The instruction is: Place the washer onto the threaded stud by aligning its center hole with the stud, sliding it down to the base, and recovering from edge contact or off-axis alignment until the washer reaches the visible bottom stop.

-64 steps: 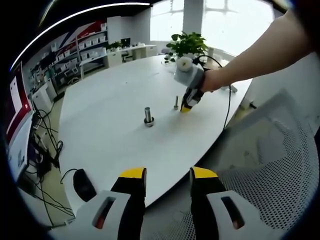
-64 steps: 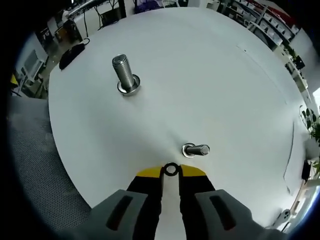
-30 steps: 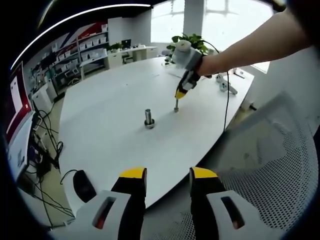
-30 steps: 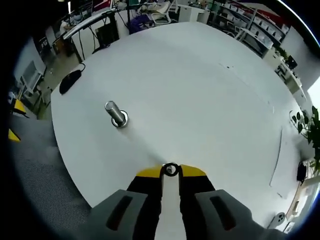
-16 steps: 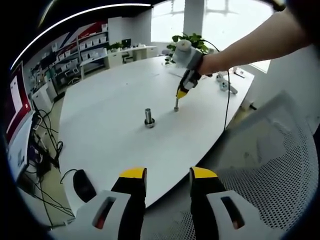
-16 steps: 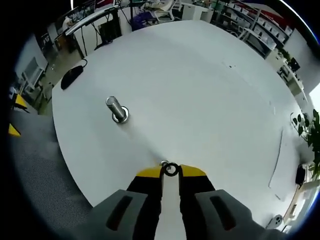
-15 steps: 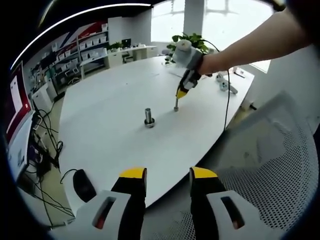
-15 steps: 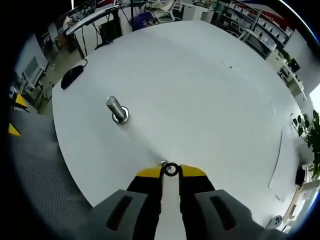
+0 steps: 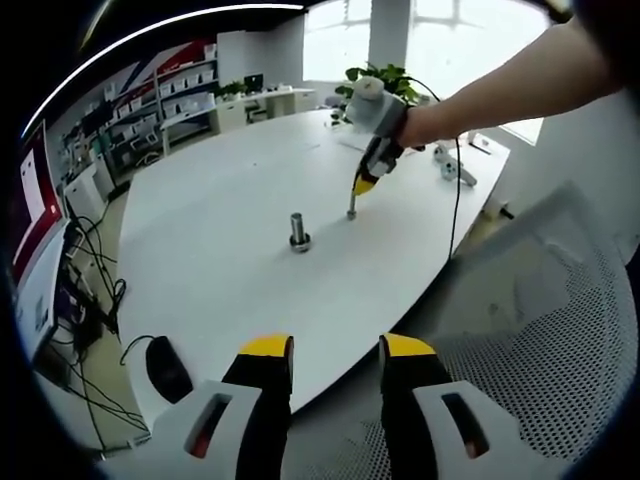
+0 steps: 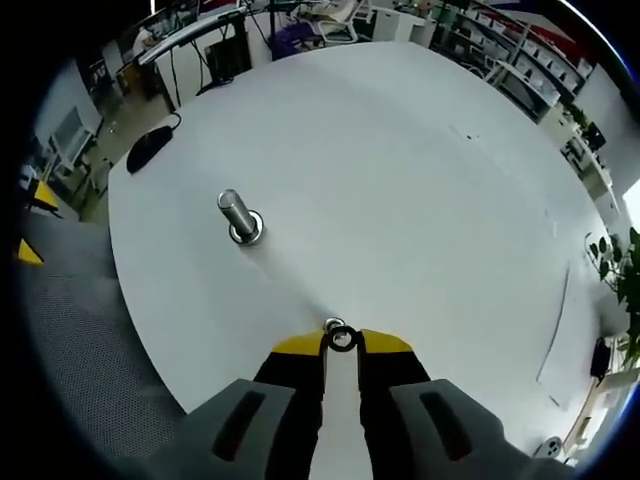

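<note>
- Right gripper (image 10: pixel 341 340) pinches the washer (image 10: pixel 342 339) just above a small stud (image 10: pixel 333 325).
- Larger bolt (image 10: pixel 240 217) stands apart on the white table (image 10: pixel 400 180).
- Left gripper (image 9: pixel 336 362) hangs open, empty.

A large round white table (image 9: pixel 220 210) takes up the middle of an open office. At ten o'clock in the left gripper view, white shelving (image 9: pixel 165 95) lines a wall; bright windows (image 9: pixel 430 30) glow at twelve behind a potted plant (image 9: pixel 385 78). A mesh chair (image 9: pixel 545 340) sits at four o'clock, cables (image 9: pixel 95 300) trail at nine.
</note>
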`<state>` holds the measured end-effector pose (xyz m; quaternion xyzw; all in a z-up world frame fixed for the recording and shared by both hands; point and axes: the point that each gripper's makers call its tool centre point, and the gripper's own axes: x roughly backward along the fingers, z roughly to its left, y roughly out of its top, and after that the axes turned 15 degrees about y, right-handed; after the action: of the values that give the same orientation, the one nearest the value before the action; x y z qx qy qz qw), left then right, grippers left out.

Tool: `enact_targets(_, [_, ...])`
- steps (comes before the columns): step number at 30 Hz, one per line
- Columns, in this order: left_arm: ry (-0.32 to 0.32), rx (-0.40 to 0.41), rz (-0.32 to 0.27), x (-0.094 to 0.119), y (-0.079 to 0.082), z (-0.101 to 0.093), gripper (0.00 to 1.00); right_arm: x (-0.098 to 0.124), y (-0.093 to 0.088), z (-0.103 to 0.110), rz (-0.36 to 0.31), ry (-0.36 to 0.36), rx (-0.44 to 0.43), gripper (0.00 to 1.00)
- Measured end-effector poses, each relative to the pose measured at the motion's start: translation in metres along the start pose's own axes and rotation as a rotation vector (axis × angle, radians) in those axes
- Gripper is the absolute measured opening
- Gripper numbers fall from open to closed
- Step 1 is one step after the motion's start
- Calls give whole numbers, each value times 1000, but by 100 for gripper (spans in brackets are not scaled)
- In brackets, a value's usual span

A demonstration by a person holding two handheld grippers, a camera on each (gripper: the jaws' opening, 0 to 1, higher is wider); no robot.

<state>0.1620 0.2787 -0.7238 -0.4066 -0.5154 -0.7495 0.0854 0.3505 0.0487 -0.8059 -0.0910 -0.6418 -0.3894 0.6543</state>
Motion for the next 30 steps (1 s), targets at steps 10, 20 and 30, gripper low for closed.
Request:
enact_targets(10, [0, 2, 9, -1, -2, 0, 32, -10, 1, -1, 23, 13, 26, 14])
enact_targets(20, [7, 5, 22, -1, -4, 1, 33, -34, -9, -2, 49, 36, -8, 14])
enact_targets(30, [15, -1, 32, -2, -6, 2, 33, -48, -19, 6, 79, 55, -27, 14])
